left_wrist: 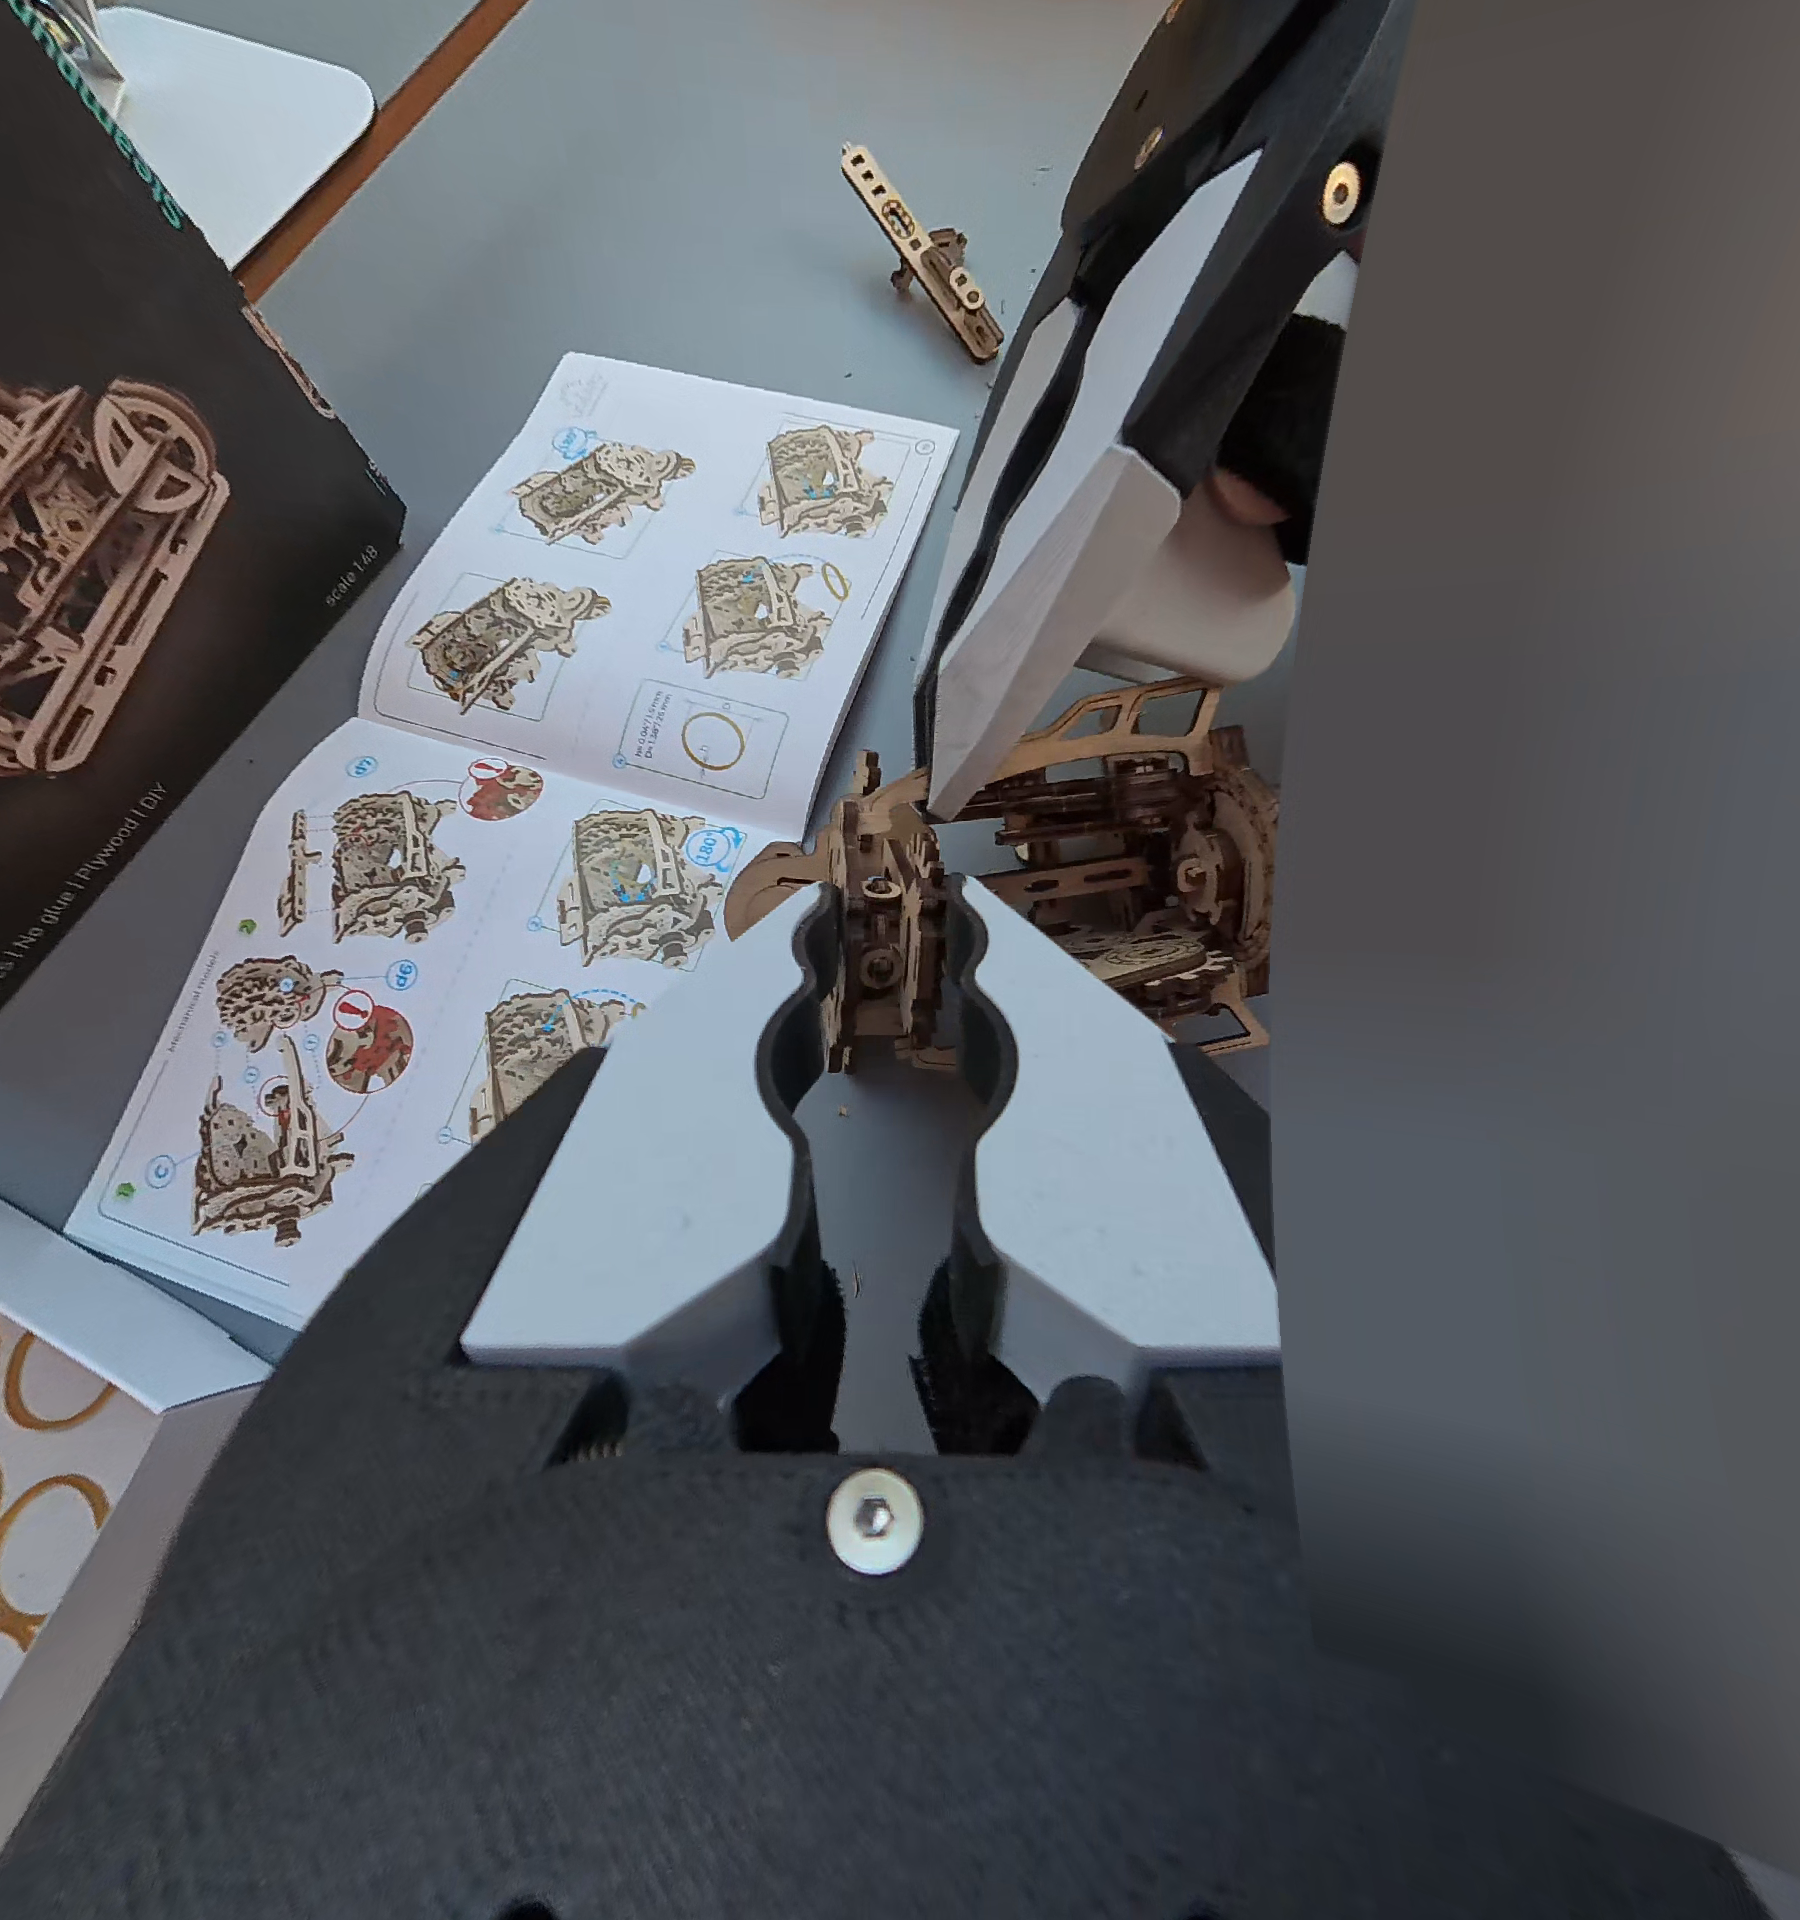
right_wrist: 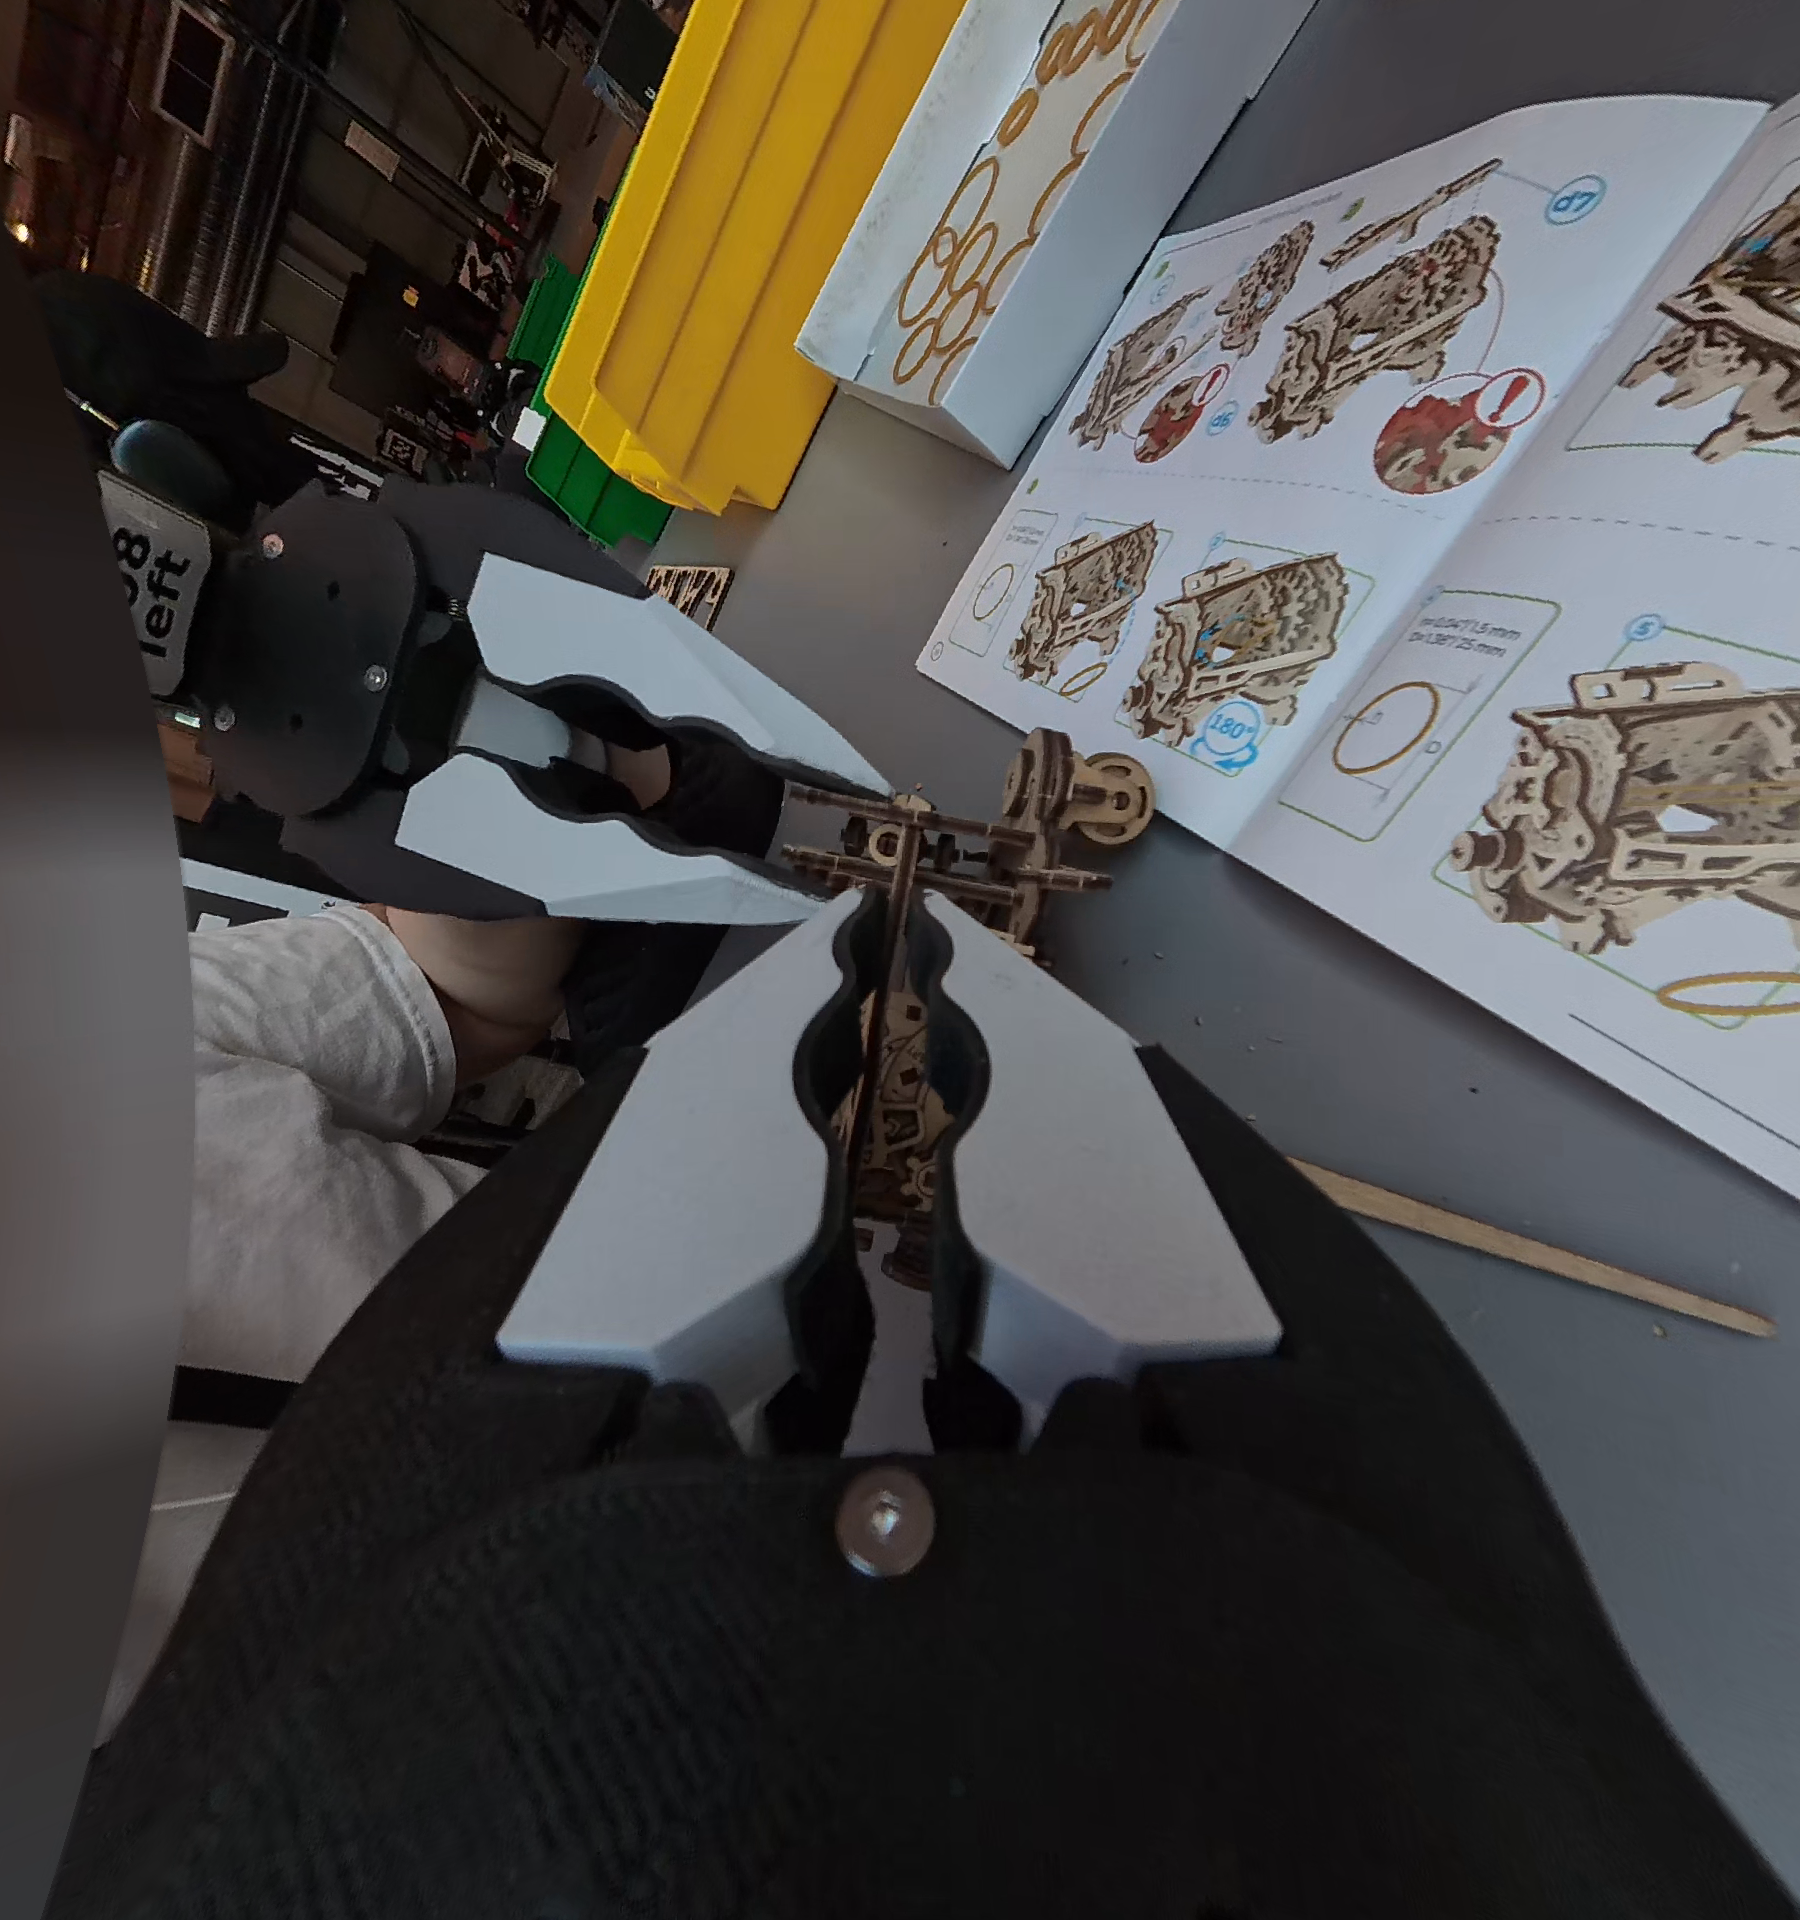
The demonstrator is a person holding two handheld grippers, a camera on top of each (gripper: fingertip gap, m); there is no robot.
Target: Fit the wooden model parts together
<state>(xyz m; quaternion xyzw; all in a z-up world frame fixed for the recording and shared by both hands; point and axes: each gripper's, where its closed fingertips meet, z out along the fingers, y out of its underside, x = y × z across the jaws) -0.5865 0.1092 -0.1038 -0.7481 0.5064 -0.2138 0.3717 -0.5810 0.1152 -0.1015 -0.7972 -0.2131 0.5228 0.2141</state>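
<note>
A partly built wooden model (left_wrist: 1114,862) lies on the grey table (left_wrist: 667,156). My left gripper (left_wrist: 894,894) is shut on the model's near end, with the wood wedged between its grey fingers. My right gripper (left_wrist: 932,805) comes down from the upper right, and its tips meet the model's top panel. In the right wrist view the right gripper (right_wrist: 894,899) is shut on a thin upright wooden panel (right_wrist: 891,1101) of the model (right_wrist: 1072,800). The left gripper (right_wrist: 854,847) grips the same model from the left, close against the right fingertips.
An open instruction booklet (left_wrist: 563,831) lies left of the model and shows in the right wrist view (right_wrist: 1395,520). A black box (left_wrist: 96,520) stands at far left. A loose wooden part (left_wrist: 927,249) lies behind. A thin wooden stick (right_wrist: 1530,1247), a white tray of rubber bands (right_wrist: 979,208) and yellow and green bins (right_wrist: 719,260) are nearby. My left and right fingertips are right by each other.
</note>
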